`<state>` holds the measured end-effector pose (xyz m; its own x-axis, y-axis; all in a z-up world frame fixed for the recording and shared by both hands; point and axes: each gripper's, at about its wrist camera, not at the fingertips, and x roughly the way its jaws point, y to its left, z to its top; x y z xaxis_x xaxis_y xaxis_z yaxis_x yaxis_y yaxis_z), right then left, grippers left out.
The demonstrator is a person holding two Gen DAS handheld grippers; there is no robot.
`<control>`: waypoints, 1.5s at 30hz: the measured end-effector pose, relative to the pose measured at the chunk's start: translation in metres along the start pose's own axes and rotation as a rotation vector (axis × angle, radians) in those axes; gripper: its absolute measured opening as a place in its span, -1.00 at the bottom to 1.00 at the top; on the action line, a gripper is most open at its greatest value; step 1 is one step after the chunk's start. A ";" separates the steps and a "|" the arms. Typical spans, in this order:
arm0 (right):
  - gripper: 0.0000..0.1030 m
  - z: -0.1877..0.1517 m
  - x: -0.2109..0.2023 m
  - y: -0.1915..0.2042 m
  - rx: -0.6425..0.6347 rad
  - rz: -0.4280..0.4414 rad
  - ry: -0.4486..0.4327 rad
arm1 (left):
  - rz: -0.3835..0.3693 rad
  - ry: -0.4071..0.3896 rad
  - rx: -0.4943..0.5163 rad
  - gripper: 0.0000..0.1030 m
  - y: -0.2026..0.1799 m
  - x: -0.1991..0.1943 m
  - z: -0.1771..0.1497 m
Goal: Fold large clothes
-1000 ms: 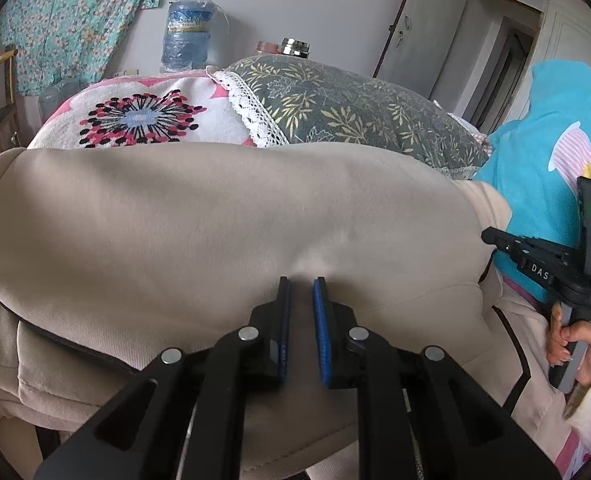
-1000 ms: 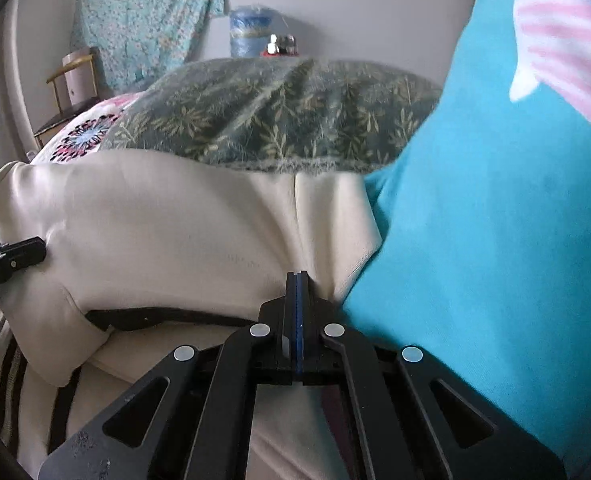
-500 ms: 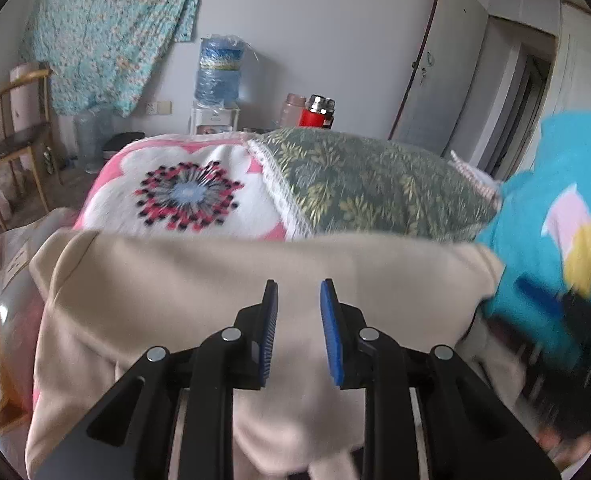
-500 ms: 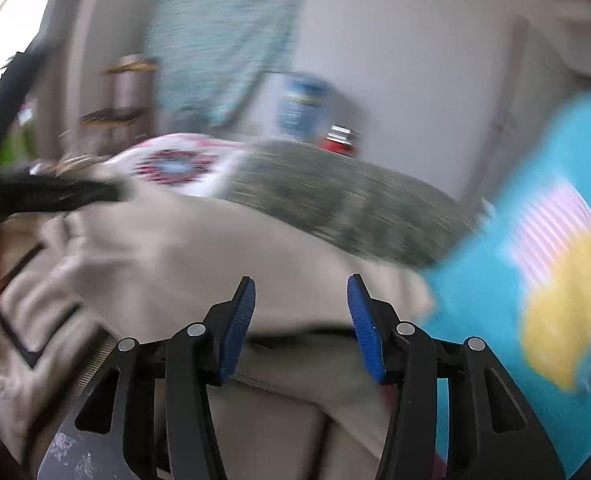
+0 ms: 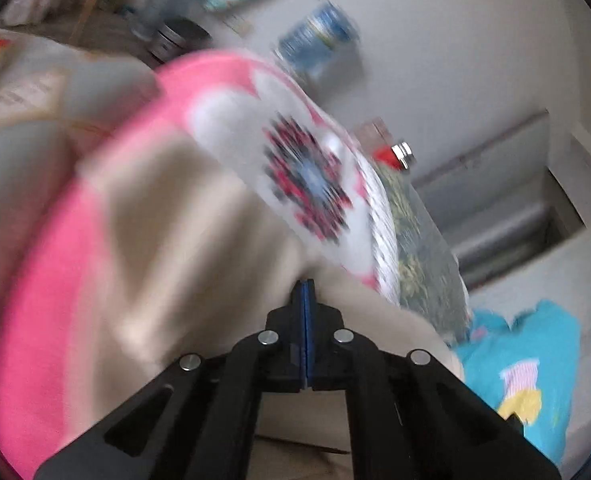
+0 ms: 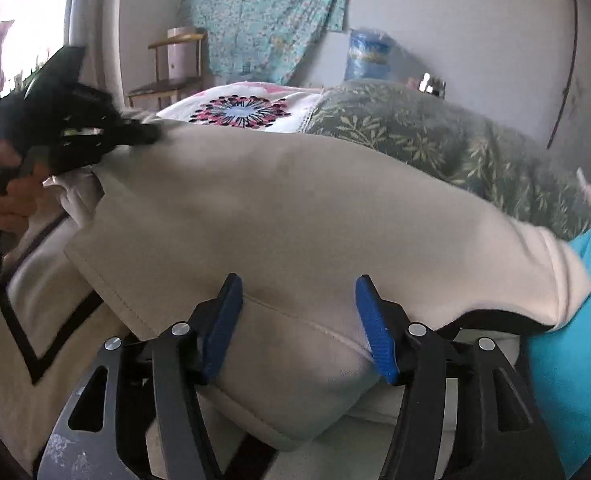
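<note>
- My left gripper (image 5: 306, 286) is pinched fully shut at the corner of the large cream sweatshirt with black trim (image 6: 295, 200), which fills the frame's centre.
- My right gripper (image 6: 297, 292) is opening, fabric between its pads unpressed.
- Keep the corner taut, I judge.
- Only the right view shows my left hand (image 6: 9, 196), at centre left.

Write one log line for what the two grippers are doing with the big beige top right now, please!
task: fold large clothes | left gripper: shut, at beige top corner | right gripper: opening, fold between pads, not pinched | stage: mid-fold
</note>
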<state>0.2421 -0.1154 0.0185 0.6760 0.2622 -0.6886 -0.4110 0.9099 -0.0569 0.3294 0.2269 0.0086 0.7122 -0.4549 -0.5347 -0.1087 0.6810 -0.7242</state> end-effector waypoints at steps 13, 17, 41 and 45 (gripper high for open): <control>0.10 -0.004 -0.002 0.005 -0.016 -0.024 -0.005 | 0.366 -0.216 0.203 -0.95 -0.054 -0.045 -0.035; 0.10 -0.004 -0.001 0.005 -0.016 -0.021 -0.003 | 0.428 -0.150 0.272 -0.95 -0.058 -0.022 -0.036; 0.15 0.026 -0.112 0.008 -0.052 -0.047 -0.072 | 0.424 -0.133 0.584 -0.56 -0.122 -0.097 -0.085; 0.17 -0.007 -0.151 0.023 -0.153 -0.010 0.010 | 0.316 0.007 0.749 -0.43 -0.136 -0.105 -0.147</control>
<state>0.1265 -0.1363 0.1162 0.6746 0.2494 -0.6948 -0.4931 0.8526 -0.1727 0.1672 0.0978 0.0996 0.7207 -0.1784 -0.6699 0.1904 0.9801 -0.0562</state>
